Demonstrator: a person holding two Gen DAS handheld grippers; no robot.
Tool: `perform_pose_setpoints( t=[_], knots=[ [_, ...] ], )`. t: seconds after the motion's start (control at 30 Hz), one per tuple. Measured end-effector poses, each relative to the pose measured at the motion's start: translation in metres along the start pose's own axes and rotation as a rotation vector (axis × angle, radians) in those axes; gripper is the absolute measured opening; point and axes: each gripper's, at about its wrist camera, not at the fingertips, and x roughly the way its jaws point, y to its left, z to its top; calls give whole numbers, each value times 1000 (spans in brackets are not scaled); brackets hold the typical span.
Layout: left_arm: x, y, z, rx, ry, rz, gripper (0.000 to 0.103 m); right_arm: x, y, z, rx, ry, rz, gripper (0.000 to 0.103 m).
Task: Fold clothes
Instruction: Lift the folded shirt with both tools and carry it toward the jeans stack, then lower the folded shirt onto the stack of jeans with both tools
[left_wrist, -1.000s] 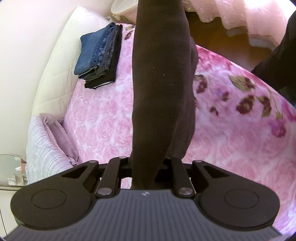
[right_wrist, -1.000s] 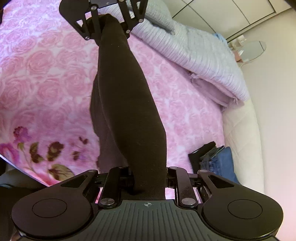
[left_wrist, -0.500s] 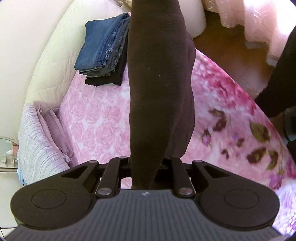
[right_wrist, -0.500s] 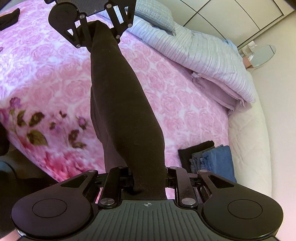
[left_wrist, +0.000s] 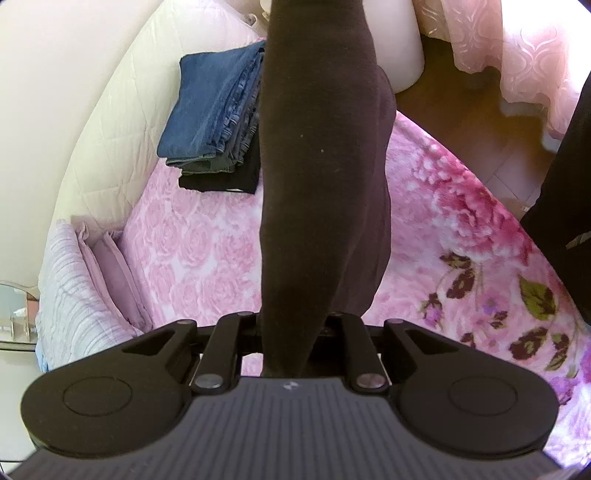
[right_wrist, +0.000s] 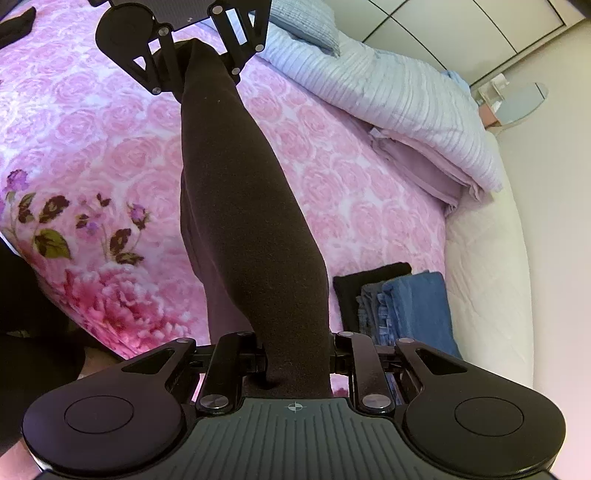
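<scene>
I hold a dark brown garment (right_wrist: 243, 206) stretched in the air above the bed (right_wrist: 110, 147), folded into a long, matte, soft band. My left hand-held gripper (right_wrist: 195, 55) clenches one end, my right hand-held gripper (right_wrist: 295, 363) clenches the other.

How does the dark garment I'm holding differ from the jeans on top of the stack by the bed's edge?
The dark garment hangs in the air, stretched between the left gripper and right gripper; the jeans lie on the stack. The garment is plain blackish-brown and smooth; the jeans are blue denim with visible seams. The garment hangs as a long band; the jeans are folded into a compact rectangle. Both are clothes above the pink floral bedspread.
</scene>
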Motion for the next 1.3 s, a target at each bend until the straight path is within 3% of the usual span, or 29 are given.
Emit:
perform_pose_setpoints(
  t=[0.3,0.47,0.6,0.73,0.97,1.07,1.17,1.3],
  knots=[
    [7,30,-2,21,-71,17,13,1,-11,13,30,41,-38,19],
    [4,65,22,20,-129,50,13,-5,-38,3,64,50,-72,19],
    [11,114,61,12,-170,110,13,-5,-92,-18,68,39,-133,19],
    [41,172,115,12,-185,179,13,3,-157,-44,63,24,-196,19],
    [123,281,214,-57,-159,345,13,74,-315,-112,-3,-35,-359,19],
    [166,289,237,-80,-144,397,13,107,-349,-136,-31,-80,-455,20],
    [233,255,245,-121,-115,299,14,156,-348,-165,-23,-99,-471,21],
    [321,181,247,-1,-4,154,19,245,-303,-210,10,-36,-285,21]
  ],
)
